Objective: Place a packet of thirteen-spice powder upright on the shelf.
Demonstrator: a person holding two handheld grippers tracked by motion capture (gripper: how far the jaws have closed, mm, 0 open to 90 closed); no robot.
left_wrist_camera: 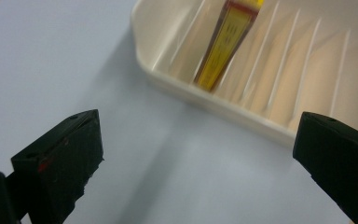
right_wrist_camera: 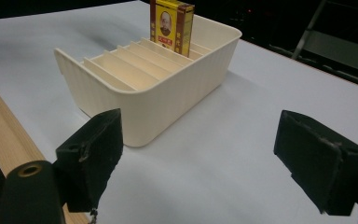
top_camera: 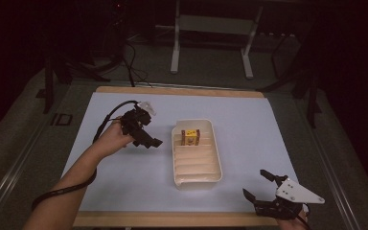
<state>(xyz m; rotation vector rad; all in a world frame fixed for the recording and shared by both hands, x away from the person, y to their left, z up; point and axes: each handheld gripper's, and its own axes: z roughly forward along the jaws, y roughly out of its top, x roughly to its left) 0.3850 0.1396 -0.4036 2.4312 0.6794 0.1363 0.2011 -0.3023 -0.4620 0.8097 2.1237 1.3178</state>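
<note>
A cream slotted tray (top_camera: 214, 148) stands in the middle of the pale blue mat. A yellow and red box (top_camera: 190, 137) stands upright in one of its far slots. My left gripper (top_camera: 151, 142) hovers just left of the tray, open, with nothing between its jaws. The left gripper view looks across the tray's rim (left_wrist_camera: 214, 100) at the box (left_wrist_camera: 226, 42), beyond the left gripper (left_wrist_camera: 200, 158). My right gripper (top_camera: 255, 183) rests open and holds nothing near the front right of the mat. From the right gripper view (right_wrist_camera: 214, 149), the tray (right_wrist_camera: 154, 107) and the box (right_wrist_camera: 171, 23) lie ahead.
The mat (top_camera: 249, 120) covers a wooden tabletop whose front edge (top_camera: 172, 219) runs along the bottom. A metal stand (top_camera: 211, 28) and cables (top_camera: 129, 52) sit on the floor beyond the table's far edge.
</note>
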